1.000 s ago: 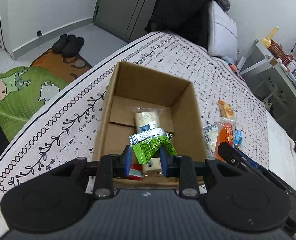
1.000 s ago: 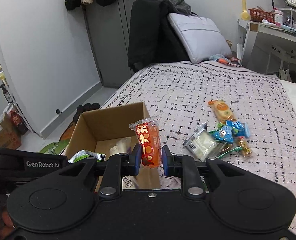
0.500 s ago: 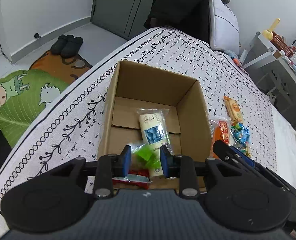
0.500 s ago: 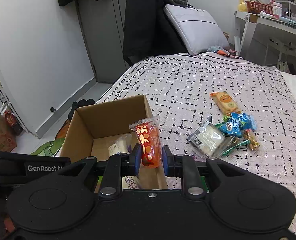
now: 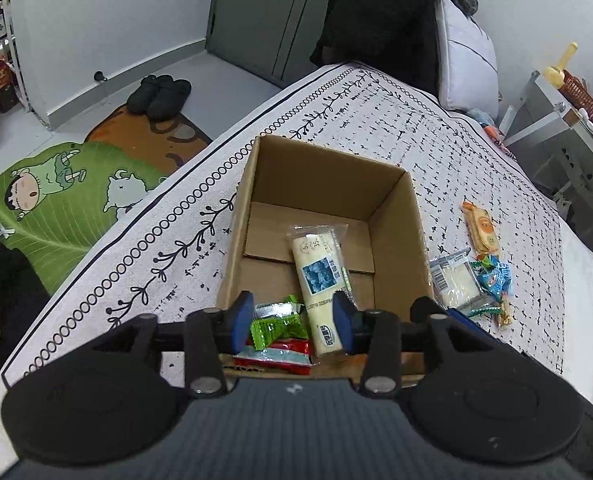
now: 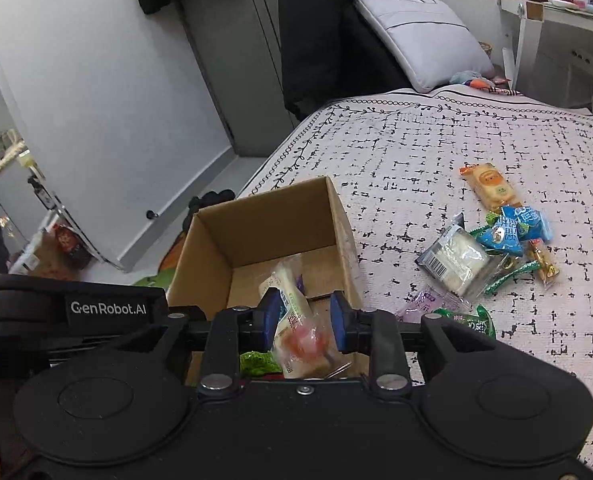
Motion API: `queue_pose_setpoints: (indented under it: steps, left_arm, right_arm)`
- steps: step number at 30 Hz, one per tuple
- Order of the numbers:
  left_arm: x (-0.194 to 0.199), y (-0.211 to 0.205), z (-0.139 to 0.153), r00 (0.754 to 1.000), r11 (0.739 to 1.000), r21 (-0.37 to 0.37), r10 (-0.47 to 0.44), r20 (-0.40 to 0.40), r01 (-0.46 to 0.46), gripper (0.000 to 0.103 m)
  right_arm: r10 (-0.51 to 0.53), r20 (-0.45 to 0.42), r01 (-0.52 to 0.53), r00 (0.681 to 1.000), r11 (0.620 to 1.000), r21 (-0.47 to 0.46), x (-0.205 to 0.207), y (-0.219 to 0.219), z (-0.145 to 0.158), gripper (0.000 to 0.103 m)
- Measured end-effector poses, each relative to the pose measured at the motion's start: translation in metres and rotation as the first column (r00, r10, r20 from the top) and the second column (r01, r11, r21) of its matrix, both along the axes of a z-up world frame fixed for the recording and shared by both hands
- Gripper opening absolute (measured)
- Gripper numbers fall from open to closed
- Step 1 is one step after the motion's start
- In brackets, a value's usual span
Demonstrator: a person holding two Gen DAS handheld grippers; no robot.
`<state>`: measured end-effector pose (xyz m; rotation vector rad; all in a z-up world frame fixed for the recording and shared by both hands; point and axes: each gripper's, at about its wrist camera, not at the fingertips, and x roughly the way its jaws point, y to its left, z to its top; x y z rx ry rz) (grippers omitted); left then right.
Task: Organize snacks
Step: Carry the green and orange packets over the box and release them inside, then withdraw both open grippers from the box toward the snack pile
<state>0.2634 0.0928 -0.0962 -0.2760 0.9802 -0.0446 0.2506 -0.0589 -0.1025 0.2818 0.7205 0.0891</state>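
Left tool [image 5: 292, 322] spread wide, empty, above the near end of the cardboard box [image 5: 398, 240]; right tool [image 6: 303, 316] also spread, empty, over it. Inside the box: green packet [image 5: 278, 326], long white packet [image 5: 318, 276]. Loose snacks [image 6: 492, 248] right of the box on the bed [image 6: 436, 152].

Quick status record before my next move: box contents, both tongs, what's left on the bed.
box: cardboard box, open, on bed cover
in box: long white packet, green packet, red packet
left tongs: open, empty, over the box's near edge
right tongs: open; blurred orange-red packet just below, over the box
on bed: biscuit pack, blue candies, clear white pack, purple packet
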Motion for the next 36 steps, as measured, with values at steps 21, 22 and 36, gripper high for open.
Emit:
queue_pose_setpoints:
  steps: [21,22,36]
  left_arm:
    - [-0.03,-0.064,0.041,0.996,0.999,0.049,-0.027,0.08,0.023,0.087]
    - [-0.032,-0.068,0.043,0.996,0.998,0.057,-0.032,0.081,0.027,0.089]
    - [-0.047,-0.131,0.056,0.995,0.995,0.061,-0.079,0.068,0.075,0.103]
  right_arm:
    - [-0.257,-0.035,0.258,0.966,0.965,0.055,-0.027,-0.102,0.021,0.07]
    - [-0.264,-0.04,0.266,0.964,0.962,0.067,-0.028,-0.109,0.023,0.076]
    - [-0.247,-0.049,0.251,0.968,0.96,0.127,-0.046,-0.175,0.045,0.1]
